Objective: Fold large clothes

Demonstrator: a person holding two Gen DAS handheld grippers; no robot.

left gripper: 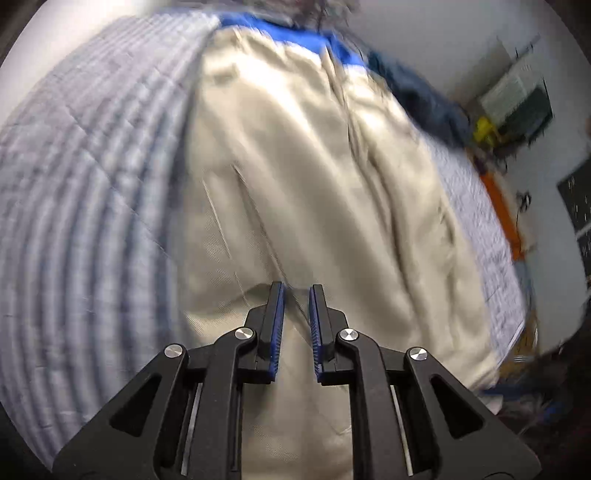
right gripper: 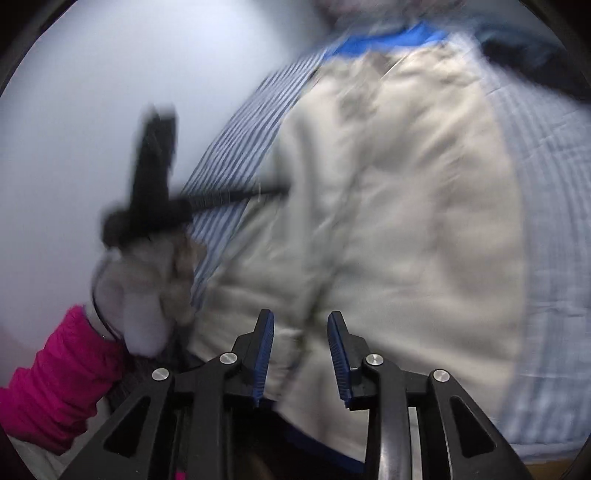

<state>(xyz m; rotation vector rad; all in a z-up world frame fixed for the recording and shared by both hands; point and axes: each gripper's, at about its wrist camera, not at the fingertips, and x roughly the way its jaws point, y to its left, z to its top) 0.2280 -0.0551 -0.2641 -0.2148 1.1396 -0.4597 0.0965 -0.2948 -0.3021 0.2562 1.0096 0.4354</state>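
Beige garment spread on the striped bedding under both our grippers

Our left gripper (left gripper: 296, 291) stands narrowly parted and our right gripper (right gripper: 301, 319) wider, neither clamping cloth; the beige garment (left gripper: 314, 177) lies beyond the tips, its long axis running away towards the blue cloth (left gripper: 280, 31)

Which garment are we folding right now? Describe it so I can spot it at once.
Find the striped blue-and-white quilt covering the bed. Spread over its middle lies the beige garment, large and pale. Unlike the bright blue cloth at its far end, it is plain cream with long seams.
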